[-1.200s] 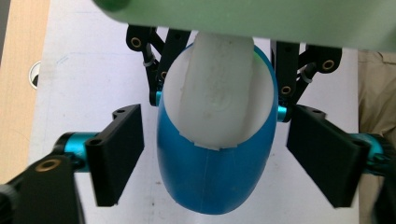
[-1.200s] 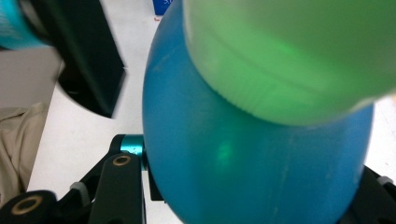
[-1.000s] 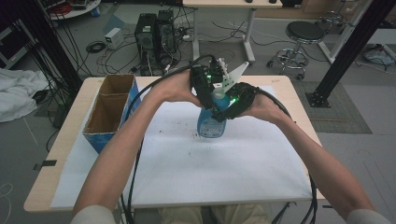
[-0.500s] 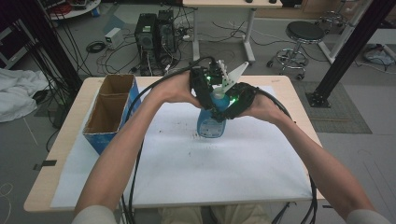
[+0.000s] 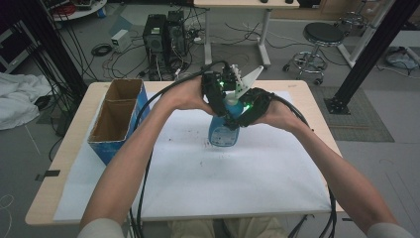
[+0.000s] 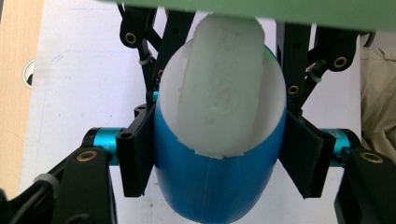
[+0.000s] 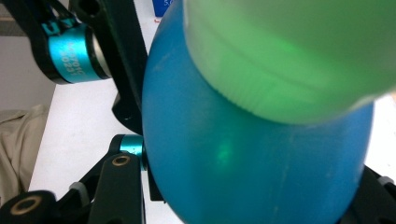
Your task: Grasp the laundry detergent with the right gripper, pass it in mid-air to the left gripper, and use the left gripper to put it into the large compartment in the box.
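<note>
Mid-table, on the white sheet: a blue bottle [image 5: 224, 133] with a white cap stands upright, base on the table [image 5: 59, 163], between the two hands.
Bottle axis: vertical, and both grippers meet it near the top, at the shoulder under the cap.
Left gripper [image 5: 218, 91]: comes from the far left side; its jaws have just been closing. In the left gripper view a black pad [image 6: 136, 156] sits flat against each flank of the blue body [image 6: 215, 186], so it now clamps the bottle.
Right gripper [image 5: 250, 106]: comes from the right and sits lower on the neck; its jaws are drawn in on the bottle, whose body [image 7: 261, 158] bulges across the right gripper view.
White cap: [image 6: 224, 88] lies straight ahead of the left gripper's camera, above the pads.
Nearer hand: neither, since both are already on the bottle.
Judgement: the next move probably turns on the cap, one gripper bracing the body while the other works the top along the upright axis.
Elsewhere: an open cardboard box [image 5: 116, 119] stands well apart at the table's left edge.
</note>
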`<state>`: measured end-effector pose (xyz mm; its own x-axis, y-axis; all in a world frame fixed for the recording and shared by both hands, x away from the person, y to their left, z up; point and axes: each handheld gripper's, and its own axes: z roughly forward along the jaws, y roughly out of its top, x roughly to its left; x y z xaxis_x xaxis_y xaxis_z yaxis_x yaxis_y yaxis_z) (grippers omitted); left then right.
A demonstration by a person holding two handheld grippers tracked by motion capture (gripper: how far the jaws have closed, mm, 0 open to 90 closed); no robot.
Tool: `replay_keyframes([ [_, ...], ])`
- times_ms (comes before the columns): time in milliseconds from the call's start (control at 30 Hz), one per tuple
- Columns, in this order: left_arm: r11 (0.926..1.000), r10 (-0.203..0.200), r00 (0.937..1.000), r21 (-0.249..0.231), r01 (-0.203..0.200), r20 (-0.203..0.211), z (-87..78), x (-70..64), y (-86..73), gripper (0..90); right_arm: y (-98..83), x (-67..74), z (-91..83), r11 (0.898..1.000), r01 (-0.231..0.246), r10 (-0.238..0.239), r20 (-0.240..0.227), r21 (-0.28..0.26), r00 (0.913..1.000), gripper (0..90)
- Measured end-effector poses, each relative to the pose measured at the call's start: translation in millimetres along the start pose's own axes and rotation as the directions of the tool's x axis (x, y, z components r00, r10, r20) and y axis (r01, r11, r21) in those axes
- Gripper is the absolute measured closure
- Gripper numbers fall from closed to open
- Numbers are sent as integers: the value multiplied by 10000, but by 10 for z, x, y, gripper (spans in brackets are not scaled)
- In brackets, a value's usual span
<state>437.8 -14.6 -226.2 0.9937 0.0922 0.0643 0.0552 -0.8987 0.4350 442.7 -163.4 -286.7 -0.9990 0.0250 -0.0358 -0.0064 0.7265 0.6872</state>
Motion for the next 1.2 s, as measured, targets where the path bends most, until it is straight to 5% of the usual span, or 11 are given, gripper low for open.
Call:
replay_keyframes([
  [1200, 9999, -149, 9999, -43, 149, -7, -54, -22, -42, 381, 6, 9, 28, 9995, 48, -55, -240, -298, 9997, 430],
])
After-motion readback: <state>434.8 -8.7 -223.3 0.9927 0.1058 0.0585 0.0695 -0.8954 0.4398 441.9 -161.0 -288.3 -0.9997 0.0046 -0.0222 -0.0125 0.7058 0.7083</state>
